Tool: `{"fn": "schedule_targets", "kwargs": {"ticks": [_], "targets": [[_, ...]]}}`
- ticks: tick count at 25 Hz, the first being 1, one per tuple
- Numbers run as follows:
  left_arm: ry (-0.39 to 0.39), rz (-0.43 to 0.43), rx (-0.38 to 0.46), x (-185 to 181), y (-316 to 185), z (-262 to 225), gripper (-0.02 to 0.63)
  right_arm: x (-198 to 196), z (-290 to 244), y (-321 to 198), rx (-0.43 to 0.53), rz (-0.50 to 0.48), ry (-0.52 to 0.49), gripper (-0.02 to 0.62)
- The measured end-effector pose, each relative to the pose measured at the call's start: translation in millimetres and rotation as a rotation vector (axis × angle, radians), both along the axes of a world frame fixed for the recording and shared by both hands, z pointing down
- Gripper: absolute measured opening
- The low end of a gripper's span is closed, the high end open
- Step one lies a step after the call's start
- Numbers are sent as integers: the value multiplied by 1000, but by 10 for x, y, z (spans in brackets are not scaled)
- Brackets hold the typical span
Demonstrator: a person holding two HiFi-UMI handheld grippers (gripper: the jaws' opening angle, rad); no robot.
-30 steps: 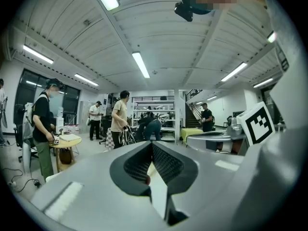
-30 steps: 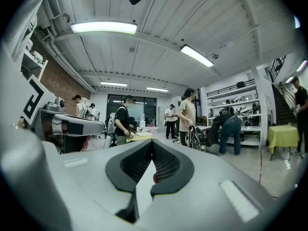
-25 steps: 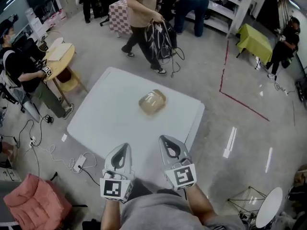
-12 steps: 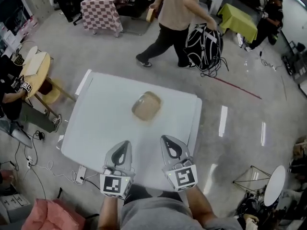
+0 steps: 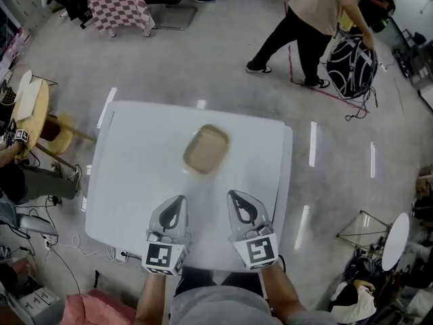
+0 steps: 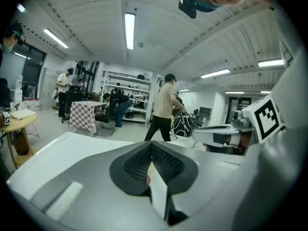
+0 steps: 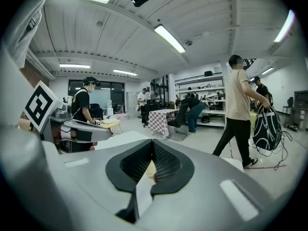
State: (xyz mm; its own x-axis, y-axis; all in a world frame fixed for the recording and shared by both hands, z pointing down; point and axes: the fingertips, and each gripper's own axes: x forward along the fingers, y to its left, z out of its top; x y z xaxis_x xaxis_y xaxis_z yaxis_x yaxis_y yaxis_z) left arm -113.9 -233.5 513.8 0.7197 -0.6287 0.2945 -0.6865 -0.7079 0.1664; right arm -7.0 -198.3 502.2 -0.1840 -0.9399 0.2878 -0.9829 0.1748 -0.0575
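**A:** Entry: left hand-held gripper. What state is it in?

**B:** Jaws together, with the tips meeting and nothing clamped; the left gripper view shows the ribbed pads closed on each other. It is held over the near edge of the white table.

**A:** Right hand-held gripper?

**B:** The same. Its jaws are brought together and empty, as seen in the right gripper view. It sits just beside the left one, to that gripper's right, and the two run about parallel without touching.

**A:** Nearest thing?

**B:** A tan container with rounded corners. It lies flat on the table ahead of both sets of tips, roughly on the line between the two hand-held grippers. It is apart from both, with bare table between it and them. I cannot tell what is inside.

**A:** Surroundings?

**B:** Past the table's far edge, ahead and to the right of the right hand-held gripper, a person walks carrying a black bag. Ahead and to the left of the left hand-held gripper stands a checkered-cloth table. Further off to its left is a round wooden table. Cables lie on the floor on the left gripper's side.
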Motion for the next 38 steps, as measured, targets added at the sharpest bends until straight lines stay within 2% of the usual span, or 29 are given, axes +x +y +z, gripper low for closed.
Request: {"fn": "schedule_targets", "kwargs": {"ticks": [11,18,24,26,27,28,29,31,34,38], "targets": [[-60,40,-68,82,-373,654,12,-54,663,-342,-99,17,-34,4],[-71,14,-111,61,-610,957,12,-61,905,-507,-134,29,-31,4],[-42,-73,-252,-12,-744,1211,14,43,941,-540,-152,64,-21,5],[-9,-87,-306,-32,-801,1285,14,69,969,-551,-157,72,-16,5],[18,-86,-335,-32,-821,1302,20,76,982,-553,-161,76,-13,3],[46,-81,-361,-23,-835,1310,95,82,990,-555,-164,80,-6,5],[66,-78,-380,-10,-848,1316,120,90,993,-560,-163,83,4,4],[81,-79,-403,20,-862,1347,126,109,1000,-566,-161,87,11,4],[97,-62,-460,81,-830,1444,192,123,1018,-560,-162,90,17,4],[130,-25,-534,141,-799,1522,226,100,1032,-587,-166,88,35,4]]}}
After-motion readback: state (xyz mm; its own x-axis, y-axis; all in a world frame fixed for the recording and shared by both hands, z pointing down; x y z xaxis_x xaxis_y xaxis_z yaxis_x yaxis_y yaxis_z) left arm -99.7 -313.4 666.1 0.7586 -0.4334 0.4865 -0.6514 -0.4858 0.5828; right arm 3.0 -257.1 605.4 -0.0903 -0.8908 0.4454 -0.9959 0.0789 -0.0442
